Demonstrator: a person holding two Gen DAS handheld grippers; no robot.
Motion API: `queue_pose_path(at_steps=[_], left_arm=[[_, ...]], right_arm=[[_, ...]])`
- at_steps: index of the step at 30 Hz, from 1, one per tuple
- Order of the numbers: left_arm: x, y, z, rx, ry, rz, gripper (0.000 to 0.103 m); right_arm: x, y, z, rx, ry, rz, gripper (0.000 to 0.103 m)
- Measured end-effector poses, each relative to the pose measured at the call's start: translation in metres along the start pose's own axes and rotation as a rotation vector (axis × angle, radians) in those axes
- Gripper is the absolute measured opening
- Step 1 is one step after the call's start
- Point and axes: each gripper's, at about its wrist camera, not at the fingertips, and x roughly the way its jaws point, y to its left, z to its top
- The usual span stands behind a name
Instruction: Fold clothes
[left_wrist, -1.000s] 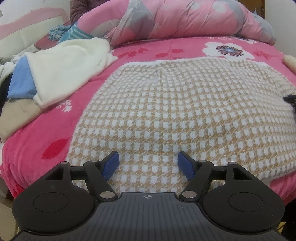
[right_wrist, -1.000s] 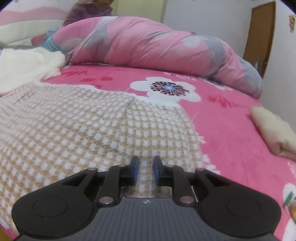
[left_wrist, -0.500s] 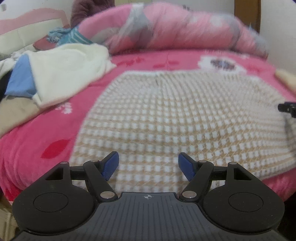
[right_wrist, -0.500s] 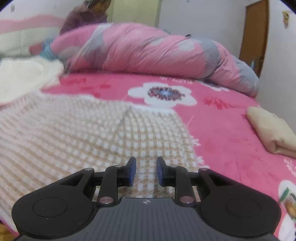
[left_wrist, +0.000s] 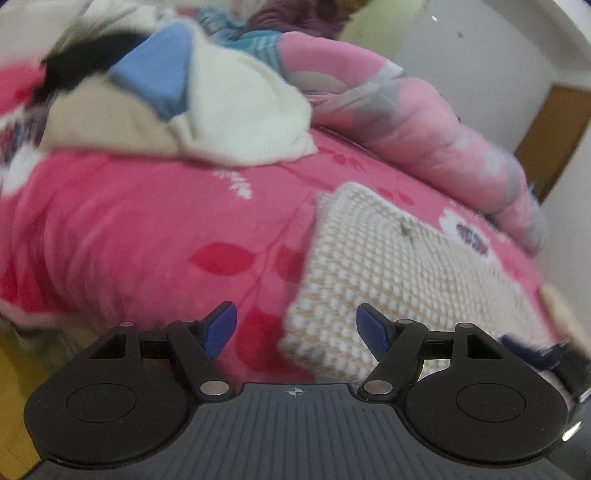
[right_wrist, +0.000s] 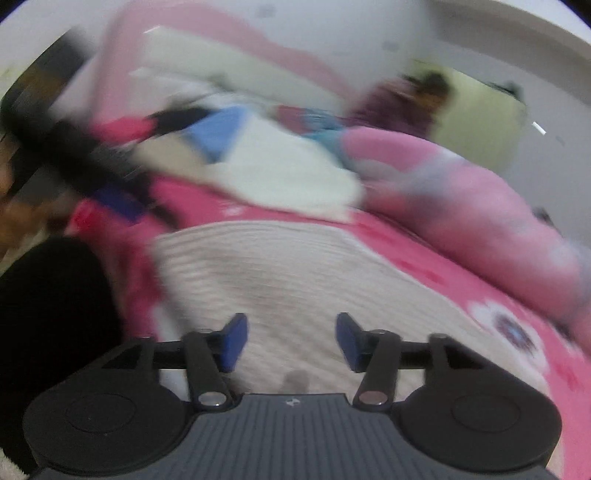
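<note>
While both views swing left and tilt, the right gripper (right_wrist: 290, 341), jaws just opened, hangs empty above the seemingly flat checked sweater (left_wrist: 388, 280); the left gripper (left_wrist: 295, 326) stays spread.

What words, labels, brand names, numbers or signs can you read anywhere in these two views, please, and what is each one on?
None: no readable text in either view.
Left gripper body: only a small crosshair mark, no letters.
Right gripper body: a small pale emblem, too blurred to read.
Pink bedspread and checked knit garment: flower, leaf and check patterns only, no lettering.
</note>
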Motion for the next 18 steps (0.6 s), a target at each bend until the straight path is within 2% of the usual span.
queue_pose_path(at_steps=[4, 7, 9, 13, 16, 18], left_arm=[[0.002, 0.021, 0.002, -0.089, 0.022, -0.048, 0.072], [0.004, 0.033, 0.002, -0.140, 0.034, -0.097, 0.072], [0.006, 0.036, 0.001, -0.149, 0.049, -0.144, 0.072], [0.018, 0.036, -0.003, -0.141, 0.114, -0.263, 0.072], [0.023, 0.028, -0.011, -0.106, 0.148, -0.308, 0.072], [0.026, 0.022, -0.017, -0.085, 0.158, -0.328, 0.072]], right_arm=[[0.028, 0.046, 0.012, -0.139, -0.004, 0.043, 0.062], [0.047, 0.066, 0.017, -0.224, 0.011, 0.020, 0.062], [0.053, 0.069, 0.020, -0.229, 0.016, 0.015, 0.062], [0.047, 0.055, 0.020, -0.136, 0.028, -0.007, 0.062], [0.028, 0.021, 0.014, 0.026, 0.023, -0.083, 0.062], [0.017, -0.012, 0.007, 0.163, 0.026, -0.168, 0.062]])
